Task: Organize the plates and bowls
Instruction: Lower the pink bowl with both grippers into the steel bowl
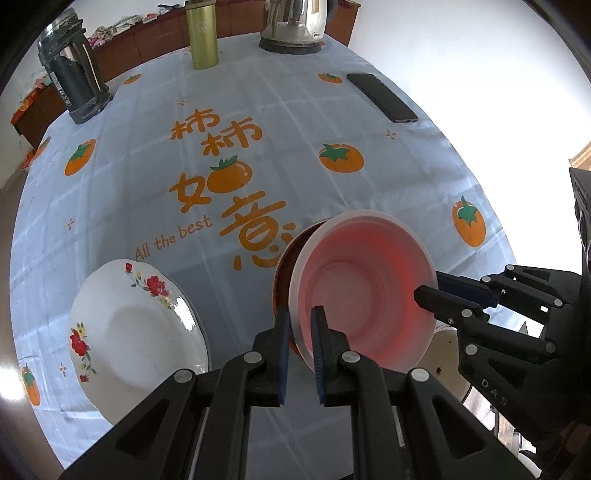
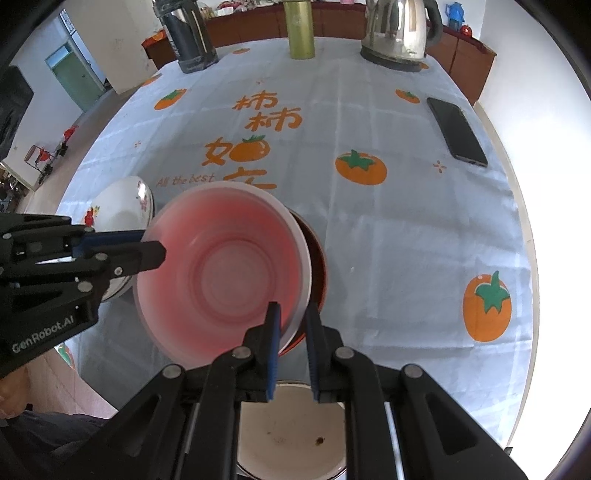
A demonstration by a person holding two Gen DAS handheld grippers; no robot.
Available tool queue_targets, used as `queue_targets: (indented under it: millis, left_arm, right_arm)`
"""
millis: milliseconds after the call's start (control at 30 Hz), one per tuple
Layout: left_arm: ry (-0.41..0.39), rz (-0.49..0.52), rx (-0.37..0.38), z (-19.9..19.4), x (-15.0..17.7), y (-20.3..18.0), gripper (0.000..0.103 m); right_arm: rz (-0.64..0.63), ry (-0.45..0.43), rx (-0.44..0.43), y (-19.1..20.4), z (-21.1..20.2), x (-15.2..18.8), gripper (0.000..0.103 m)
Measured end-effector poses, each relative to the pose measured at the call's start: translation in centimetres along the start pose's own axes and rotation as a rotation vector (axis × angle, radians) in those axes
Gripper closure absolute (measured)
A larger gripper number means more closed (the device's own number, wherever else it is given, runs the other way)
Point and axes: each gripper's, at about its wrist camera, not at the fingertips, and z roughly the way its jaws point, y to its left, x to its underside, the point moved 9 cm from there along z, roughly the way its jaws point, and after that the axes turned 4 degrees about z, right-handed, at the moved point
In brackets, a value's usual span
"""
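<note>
Bowls first: the pink translucent bowl (image 1: 360, 291) hangs tilted above the cloth, nested against a red-brown bowl (image 1: 282, 275) whose rim shows behind it. Both pairs of my tongs are clamped on that stack. My left gripper (image 1: 300, 354) pinches the near rim at about six o'clock in its own view, blue pads (image 1: 283, 350) squeezed either side of the wall. My right gripper (image 2: 292, 347) does the same on the opposite edge, and in the left view it reaches in from three o'clock.

Directly beneath my right tongs, at six o'clock in the right view, sits a white bowl (image 2: 291, 435) with a few dark specks inside. I judge that to be the likely landing spot. To do this well I should level the stack before lowering, since it leans now and could slide off one pad. Both hands ought to descend together, and I should let go only once the base is seated.

Further off at eight o'clock in the left view, a flowered white plate (image 1: 136, 332) rests on the tablecloth (image 1: 295, 129), apart from the bowls. Beyond, at one o'clock, lies a phone (image 1: 382, 96); at twelve stands a steel kettle (image 1: 293, 26), with a green canister (image 1: 202, 35) beside it.
</note>
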Motion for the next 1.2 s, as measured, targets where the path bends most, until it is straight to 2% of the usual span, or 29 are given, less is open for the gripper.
queue_targets:
  millis: [1200]
  left_arm:
    - [0.057, -0.021, 0.014, 2.2, 0.7, 0.0, 0.091]
  right_arm:
    - [0.008, 0.023, -0.007, -0.4, 1.4, 0.0, 0.089]
